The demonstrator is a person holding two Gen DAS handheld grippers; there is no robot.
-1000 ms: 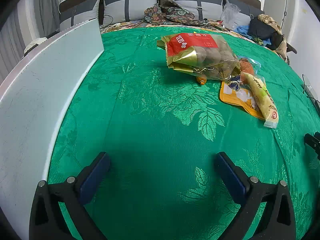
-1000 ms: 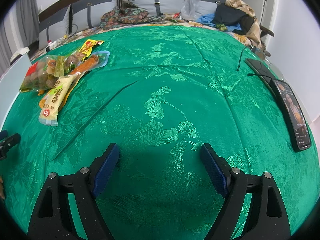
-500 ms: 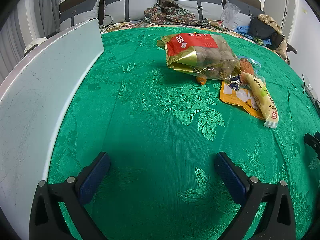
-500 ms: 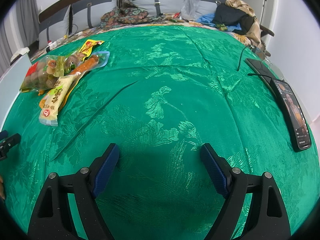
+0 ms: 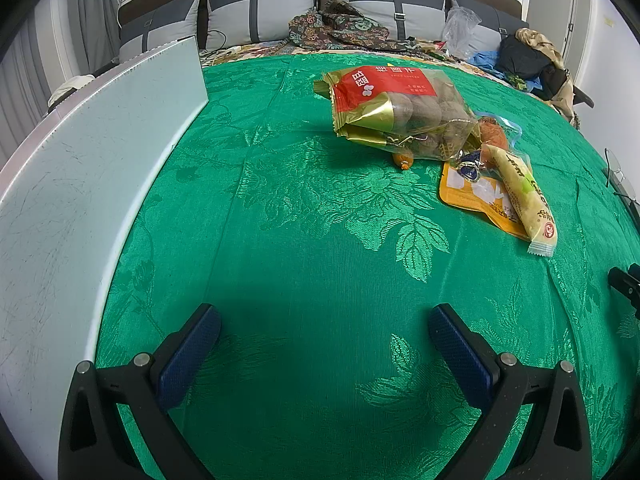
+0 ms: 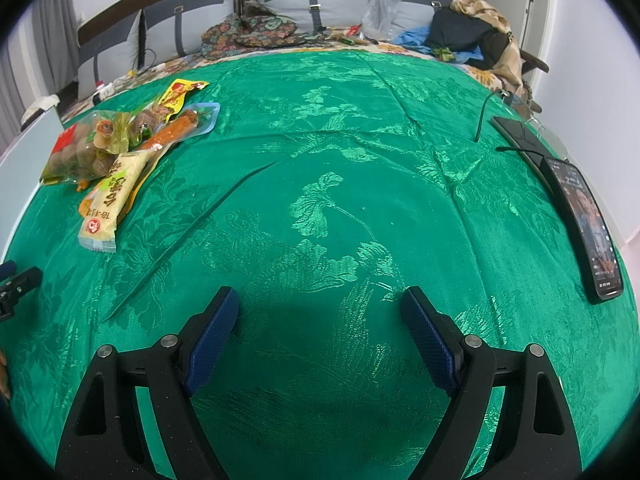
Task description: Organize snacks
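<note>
Lying together: the snacks make one small heap on the green cloth (image 5: 312, 240), in the left part of the right wrist view and the upper right part of the left wrist view.
Big bag: a clear bag with a red and gold label (image 5: 396, 116), full of round brown pieces, is at the far end of the heap; it is seen also from the other side (image 6: 86, 146).
Long packet: a pale yellow stick-shaped packet (image 5: 524, 196) lies on top of a flat orange-yellow pouch (image 5: 476, 194), at the near end of the heap; the right wrist view shows it too (image 6: 110, 200).
Sausage pack: an orange sausage in a clear blue-edged wrapper (image 6: 180, 130) lies just beside the big bag, partly under it.
Left gripper (image 5: 324, 330): released, its blue pads wide apart, nothing between them, above bare cloth and well apart from the snacks.
Right gripper (image 6: 320, 314): also released, holding nothing, over the cloth and well apart from the heap.
White panel (image 5: 92, 184): stands upright along the left edge of the cloth.
Phone (image 6: 586, 224): a dark phone with a lit screen lies at the right edge of the cloth, a cable near it.
Background: grey cushions (image 6: 304, 4) and piled clothes (image 6: 472, 36) beyond the cloth.
</note>
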